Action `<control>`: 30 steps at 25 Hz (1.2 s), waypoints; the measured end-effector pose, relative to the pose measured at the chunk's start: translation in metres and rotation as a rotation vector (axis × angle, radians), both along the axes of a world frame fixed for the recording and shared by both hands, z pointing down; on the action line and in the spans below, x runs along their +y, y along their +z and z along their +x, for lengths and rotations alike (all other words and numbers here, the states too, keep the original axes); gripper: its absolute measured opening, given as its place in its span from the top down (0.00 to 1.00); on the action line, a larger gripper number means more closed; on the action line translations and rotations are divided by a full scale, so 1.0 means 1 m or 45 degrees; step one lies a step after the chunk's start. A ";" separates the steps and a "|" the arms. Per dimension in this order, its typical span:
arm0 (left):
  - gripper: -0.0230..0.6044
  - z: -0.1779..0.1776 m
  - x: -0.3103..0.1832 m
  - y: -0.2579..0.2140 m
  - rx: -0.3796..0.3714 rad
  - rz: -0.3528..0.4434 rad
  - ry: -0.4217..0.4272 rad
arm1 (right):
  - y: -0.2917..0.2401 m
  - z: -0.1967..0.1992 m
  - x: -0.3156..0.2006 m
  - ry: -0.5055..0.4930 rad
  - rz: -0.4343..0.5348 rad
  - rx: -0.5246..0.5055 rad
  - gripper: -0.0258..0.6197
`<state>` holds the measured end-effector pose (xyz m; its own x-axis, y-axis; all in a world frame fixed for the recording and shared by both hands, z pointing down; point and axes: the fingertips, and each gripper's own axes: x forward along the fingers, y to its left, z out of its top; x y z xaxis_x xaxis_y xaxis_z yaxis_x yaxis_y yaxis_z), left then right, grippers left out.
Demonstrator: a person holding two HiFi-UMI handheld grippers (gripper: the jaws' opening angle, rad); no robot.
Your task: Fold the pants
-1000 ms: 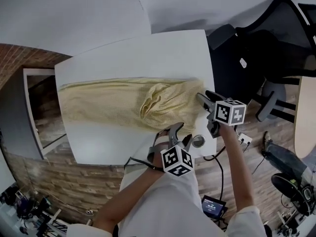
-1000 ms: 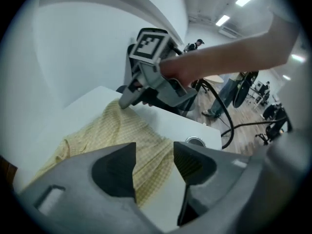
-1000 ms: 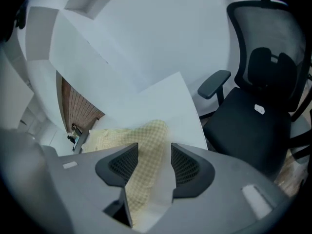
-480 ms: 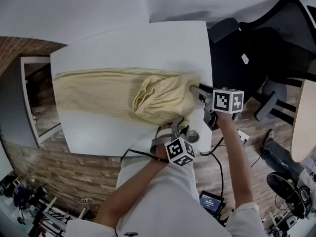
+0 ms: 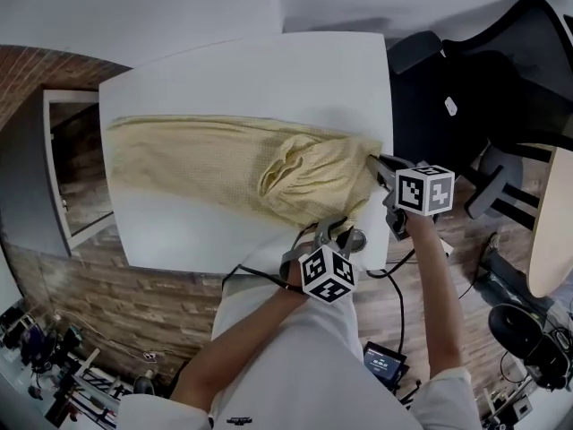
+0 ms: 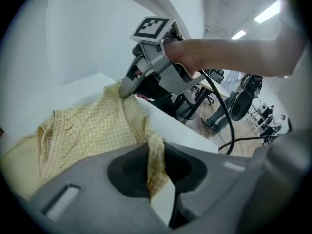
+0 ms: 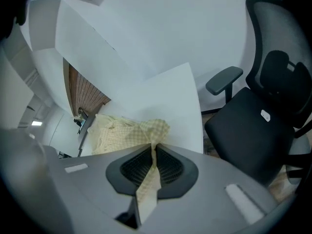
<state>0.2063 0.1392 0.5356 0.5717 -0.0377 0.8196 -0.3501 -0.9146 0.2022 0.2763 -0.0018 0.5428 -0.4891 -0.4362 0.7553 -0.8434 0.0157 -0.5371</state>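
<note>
Two pinches are made: the jaws of my left gripper (image 6: 156,156) have just closed on a fold of the yellow pants (image 5: 215,164) at the edge of the table (image 5: 269,79), and those of my right gripper (image 7: 153,154) on the corner beside it. With this bunched end held, I judge the fold-over can start

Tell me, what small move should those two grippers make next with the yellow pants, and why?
Probably lift both together and carry that end toward the far end. The left gripper and right gripper have just closed, each pinching the pants at their bunched end by the table edge; the rest lies stretched out.
</note>
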 end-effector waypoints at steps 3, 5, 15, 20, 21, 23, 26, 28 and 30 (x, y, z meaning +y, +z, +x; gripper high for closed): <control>0.85 0.005 0.003 -0.015 0.074 -0.044 -0.017 | -0.011 0.008 0.006 0.007 -0.001 0.021 0.91; 0.85 0.014 0.006 -0.026 0.141 -0.077 -0.035 | -0.020 0.020 0.010 0.011 0.006 0.043 0.91; 0.85 0.009 -0.005 -0.113 0.479 -0.179 -0.197 | -0.109 0.011 0.002 -0.043 0.155 0.178 0.91; 0.85 -0.022 -0.027 -0.143 0.608 -0.178 -0.354 | -0.146 -0.032 -0.026 -0.103 0.251 0.165 0.91; 0.85 -0.029 -0.033 -0.148 0.630 -0.173 -0.389 | -0.151 -0.042 -0.032 -0.115 0.267 0.165 0.91; 0.85 -0.048 -0.045 -0.156 0.668 -0.160 -0.459 | -0.158 -0.063 -0.045 -0.138 0.296 0.166 0.91; 0.85 -0.088 -0.066 -0.162 0.706 -0.154 -0.559 | -0.160 -0.102 -0.065 -0.162 0.318 0.164 0.91; 0.85 -0.109 -0.076 -0.166 0.728 -0.155 -0.609 | -0.161 -0.123 -0.074 -0.164 0.325 0.161 0.91; 0.85 -0.119 -0.080 -0.172 0.745 -0.146 -0.647 | -0.166 -0.132 -0.078 -0.161 0.339 0.157 0.91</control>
